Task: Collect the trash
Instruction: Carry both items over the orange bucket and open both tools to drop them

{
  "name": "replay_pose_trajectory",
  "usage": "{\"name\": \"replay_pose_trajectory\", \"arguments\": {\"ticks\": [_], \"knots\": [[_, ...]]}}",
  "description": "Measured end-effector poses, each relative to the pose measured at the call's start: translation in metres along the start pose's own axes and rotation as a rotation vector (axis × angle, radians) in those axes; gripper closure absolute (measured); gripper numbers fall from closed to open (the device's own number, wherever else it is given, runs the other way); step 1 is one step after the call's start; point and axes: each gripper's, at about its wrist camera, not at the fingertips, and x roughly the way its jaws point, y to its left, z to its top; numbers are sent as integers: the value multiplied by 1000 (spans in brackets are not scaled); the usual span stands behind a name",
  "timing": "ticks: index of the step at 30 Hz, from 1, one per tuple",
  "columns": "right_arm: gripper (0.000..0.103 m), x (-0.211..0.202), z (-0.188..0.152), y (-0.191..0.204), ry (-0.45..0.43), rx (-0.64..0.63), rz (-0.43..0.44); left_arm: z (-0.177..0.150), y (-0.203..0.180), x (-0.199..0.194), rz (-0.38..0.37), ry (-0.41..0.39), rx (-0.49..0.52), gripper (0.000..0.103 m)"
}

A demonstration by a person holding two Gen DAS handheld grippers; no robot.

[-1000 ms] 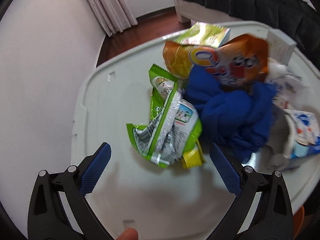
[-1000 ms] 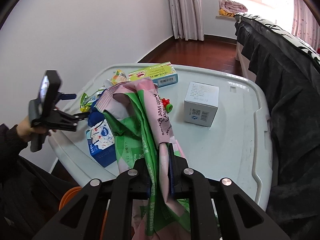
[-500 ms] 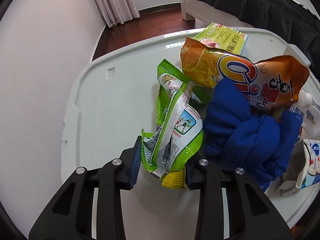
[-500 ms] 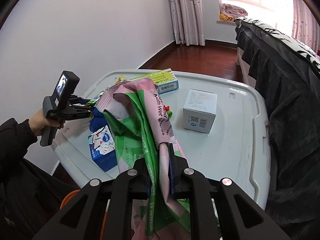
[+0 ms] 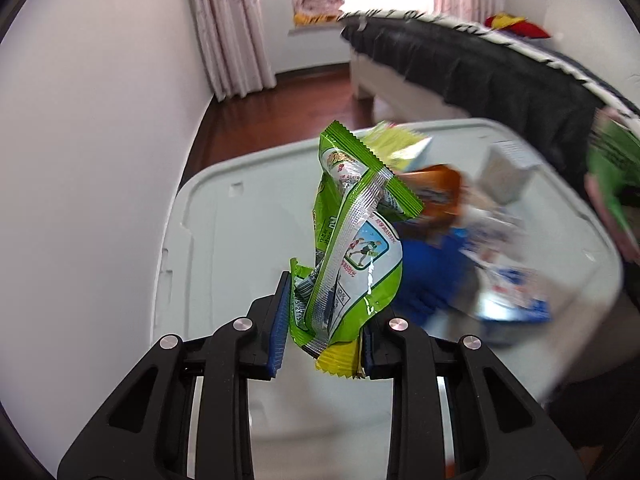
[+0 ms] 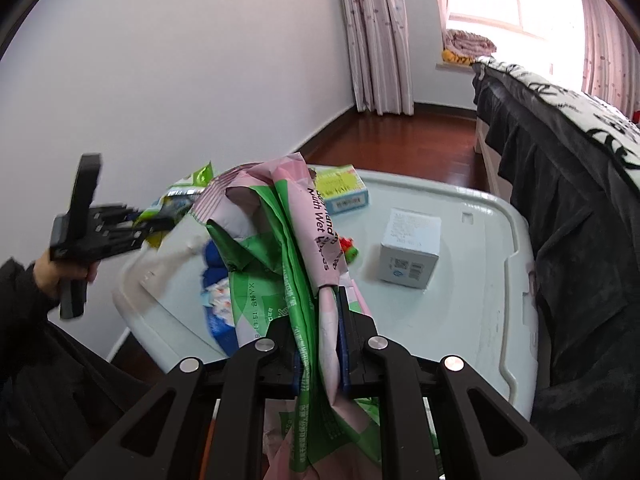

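My left gripper [image 5: 324, 320] is shut on a green snack wrapper [image 5: 352, 248], with a yellow wrapper [image 5: 340, 362] caught under it, lifted above the white table [image 5: 224, 264]. In the right wrist view the left gripper [image 6: 156, 220] shows at left with the green wrapper [image 6: 180, 200]. My right gripper [image 6: 322, 344] is shut on a pink and green wet-wipes bag [image 6: 296, 248], held up over the table's near edge. An orange pouch [image 5: 440, 192], a blue cloth [image 5: 432, 276] and a blue-white carton [image 5: 508, 292] lie blurred on the table.
A white box [image 6: 410, 254], a flat green-yellow box [image 6: 342, 188] and a small red-green item [image 6: 348, 248] sit on the table [image 6: 472, 320]. A bed with a dark cover [image 6: 560, 184] borders the right side. A white wall [image 6: 160, 80] stands at left.
My left gripper closed on the green wrapper and lifted it off the table, pulling back from the pile. My right gripper kept holding the bag, with little movement.
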Motion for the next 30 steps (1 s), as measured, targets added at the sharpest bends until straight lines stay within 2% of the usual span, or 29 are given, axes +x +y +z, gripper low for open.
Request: {"name": "replay_pose_trajectory", "arguments": {"ticks": [3,7,12,17,23,30], "knots": [[90,-15,-7,22,-27,-26,7,-22,-19,-36,-36,-16,15,76],[90,-37,-34,59,-42,-42,51,-56,-37,-69,-78,-1,7,76],[90,-45,-79,98,10,-20,100,-112,-60,-96,-126,91,-39,76],[90,-33,-119,129,92,11,105,-151,-88,-101,-134,188,-70,76],[90,-13,-152,145,159,52,63,-185,-100,-90,-166,280,-98,76],[90,3,-163,148,213,25,33,-194,-106,-74,-149,346,-71,75]]}}
